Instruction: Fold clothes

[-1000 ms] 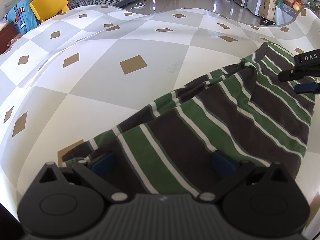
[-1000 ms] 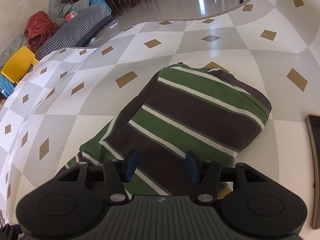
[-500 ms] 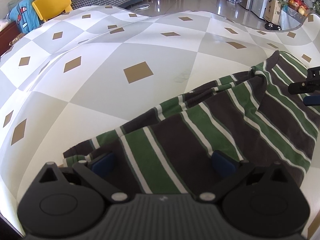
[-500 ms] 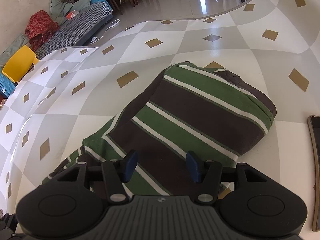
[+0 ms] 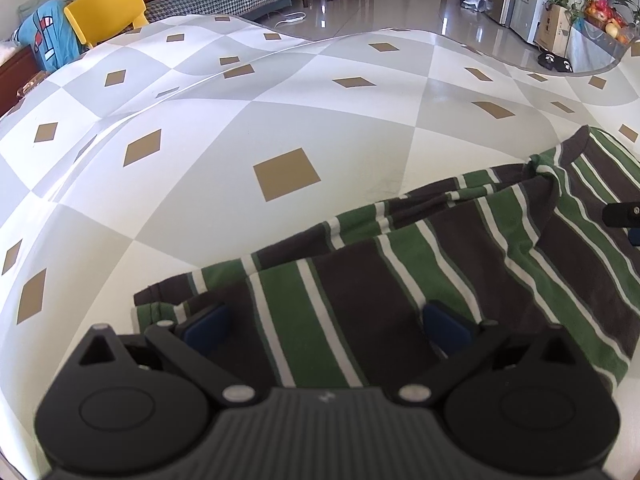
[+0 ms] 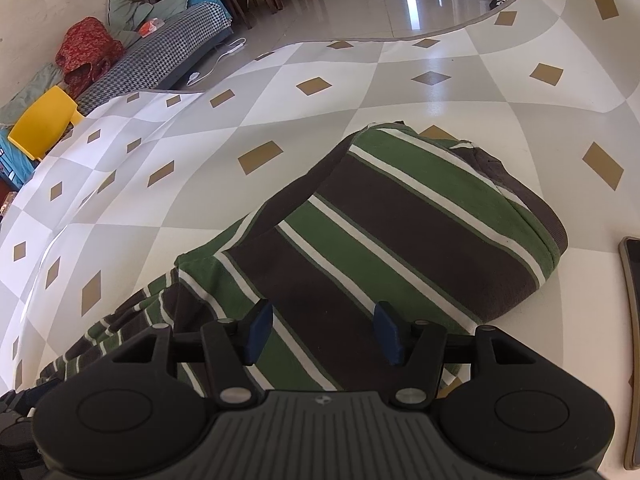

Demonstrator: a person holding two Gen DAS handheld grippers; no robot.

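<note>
Looking along the left gripper (image 5: pixel 324 320), the jaws stand wide apart and the blue pads (image 5: pixel 206 326) hold nothing. The green, brown and white striped knit garment (image 5: pixel 420 272) lies directly under and ahead of the fingers, extending away to their right. Its far edge shows a second layer doubled underneath, so at least one fold appears made. A sleeve or cuff end protrudes beyond the left finger. The glossy tablecloth with a grey-and-white check and tan diamonds (image 5: pixel 200 184) lies bare ahead and to the left of the fingers. The right gripper's tip shows at the frame's right edge, over the cloth.

Looking along the right gripper (image 6: pixel 322 332), the jaws are opening; the garment (image 6: pixel 400 220) lies flat below the gap, and no fabric is pinched between the pads (image 6: pixel 386 330). Ahead of the fingers the cloth ends in a rounded, doubled edge with a brown ribbed band. Left of the fingers the fabric is bunched and wrinkled. Judged from this, the fold is partial: the bunched section needs smoothing, and further folds remain. A dark flat device (image 6: pixel 632 340) lies right of the fingers, apart from the garment.
</note>
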